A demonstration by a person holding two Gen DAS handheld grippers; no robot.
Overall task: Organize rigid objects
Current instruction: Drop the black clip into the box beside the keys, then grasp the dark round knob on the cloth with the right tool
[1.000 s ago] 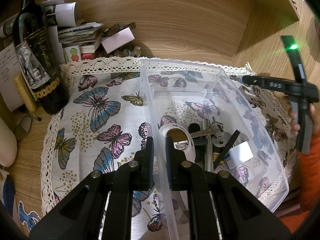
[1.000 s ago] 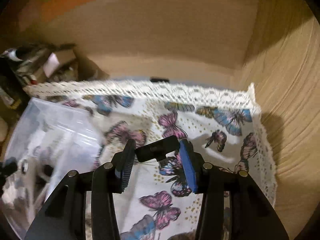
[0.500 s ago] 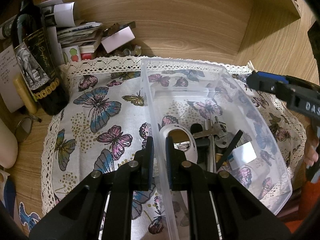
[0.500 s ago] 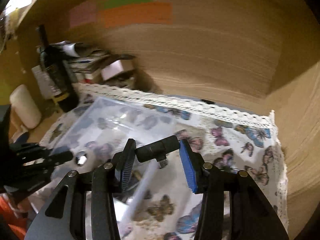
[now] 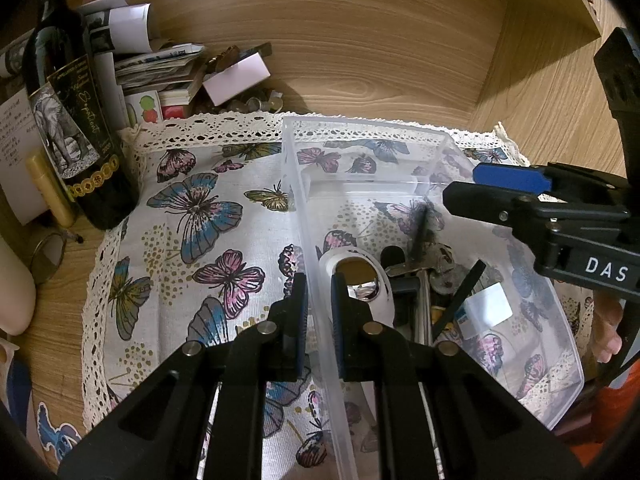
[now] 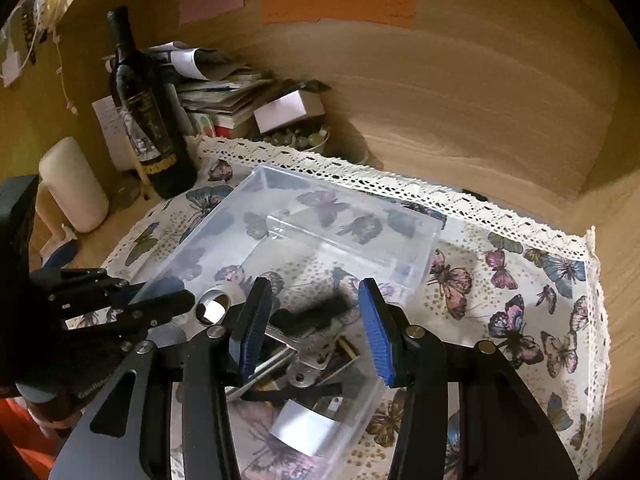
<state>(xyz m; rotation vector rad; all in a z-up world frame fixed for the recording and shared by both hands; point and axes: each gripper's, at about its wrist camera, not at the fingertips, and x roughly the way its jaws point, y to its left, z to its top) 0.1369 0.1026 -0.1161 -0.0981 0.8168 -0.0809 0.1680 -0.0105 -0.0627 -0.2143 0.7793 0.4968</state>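
Observation:
A clear plastic bin [image 5: 360,128] [image 6: 344,208] stands on the butterfly cloth [image 5: 192,216]. My left gripper [image 5: 318,296] is shut on the bin's left wall. The bin holds a white ring-shaped piece [image 5: 356,280], metal keys [image 5: 440,268], a white card [image 5: 486,310] and a black adapter [image 6: 316,312]. My right gripper [image 6: 314,322] is open and empty above the bin, over the black adapter. It also shows in the left wrist view [image 5: 492,188] at the right.
A dark wine bottle [image 5: 76,120] [image 6: 148,120] stands at the left beside stacked papers and boxes [image 5: 168,68]. A white cylinder [image 6: 74,184] stands at the far left. Wooden walls close the back and right.
My right gripper opened and let go of the black adapter, which now lies in the bin. It had carried it left from over the cloth. The left gripper kept its hold.

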